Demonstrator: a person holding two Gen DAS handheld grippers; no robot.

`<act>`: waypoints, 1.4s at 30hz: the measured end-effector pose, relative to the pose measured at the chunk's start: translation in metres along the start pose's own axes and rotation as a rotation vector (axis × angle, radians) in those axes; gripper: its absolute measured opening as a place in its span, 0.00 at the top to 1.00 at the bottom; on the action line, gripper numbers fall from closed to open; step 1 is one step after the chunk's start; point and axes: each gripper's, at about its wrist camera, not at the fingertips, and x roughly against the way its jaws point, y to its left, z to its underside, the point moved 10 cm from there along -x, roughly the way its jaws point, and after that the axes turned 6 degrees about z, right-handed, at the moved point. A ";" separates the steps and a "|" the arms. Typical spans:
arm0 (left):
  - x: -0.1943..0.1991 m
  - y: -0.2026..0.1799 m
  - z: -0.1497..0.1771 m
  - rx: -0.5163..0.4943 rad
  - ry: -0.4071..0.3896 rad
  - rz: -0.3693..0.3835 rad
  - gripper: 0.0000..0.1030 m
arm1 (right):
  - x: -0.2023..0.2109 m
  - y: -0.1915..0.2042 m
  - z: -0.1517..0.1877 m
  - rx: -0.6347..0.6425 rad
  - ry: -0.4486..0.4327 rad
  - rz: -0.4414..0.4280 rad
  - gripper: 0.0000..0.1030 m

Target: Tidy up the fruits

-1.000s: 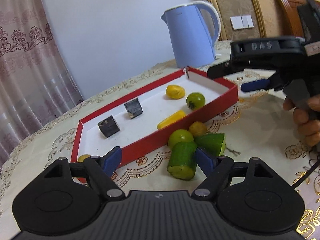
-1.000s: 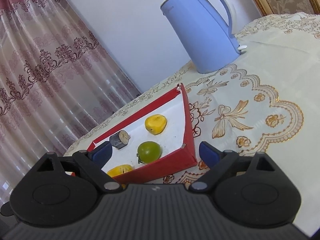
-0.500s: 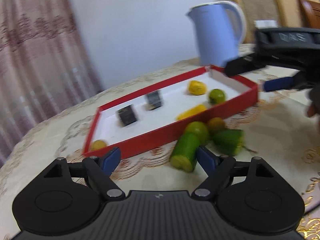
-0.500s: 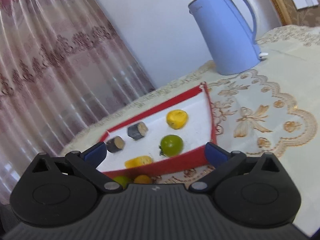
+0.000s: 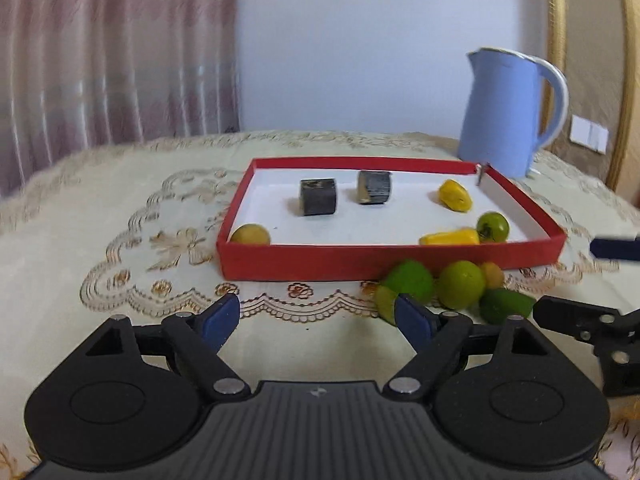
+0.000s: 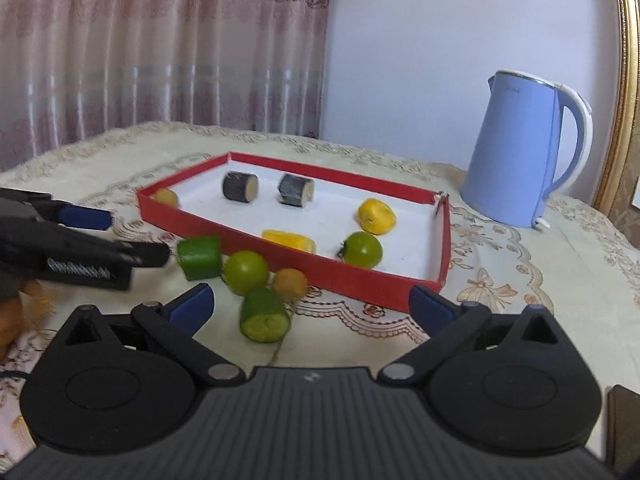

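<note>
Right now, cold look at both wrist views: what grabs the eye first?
The red tray mid-table, white inside, holding two dark cylinder chunks, yellow pieces and a green tomato. Next, the loose green and yellow fruit cluster on the cloth against the tray's near wall. Behind the tray's right end stands a tall blue kettle.

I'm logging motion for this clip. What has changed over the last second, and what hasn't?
Both grippers pulled back and swung round: the left gripper now faces the long side of the red tray, and the right gripper now sees the loose fruit before the tray, with a green cut piece between its fingers' line. Nothing was grasped or released; both stay open. The fruit and the blue kettle lie as before.
</note>
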 end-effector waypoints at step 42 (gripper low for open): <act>-0.004 -0.043 -0.001 -0.197 0.012 0.072 0.17 | -0.005 -0.052 0.012 -0.225 0.000 -0.033 0.36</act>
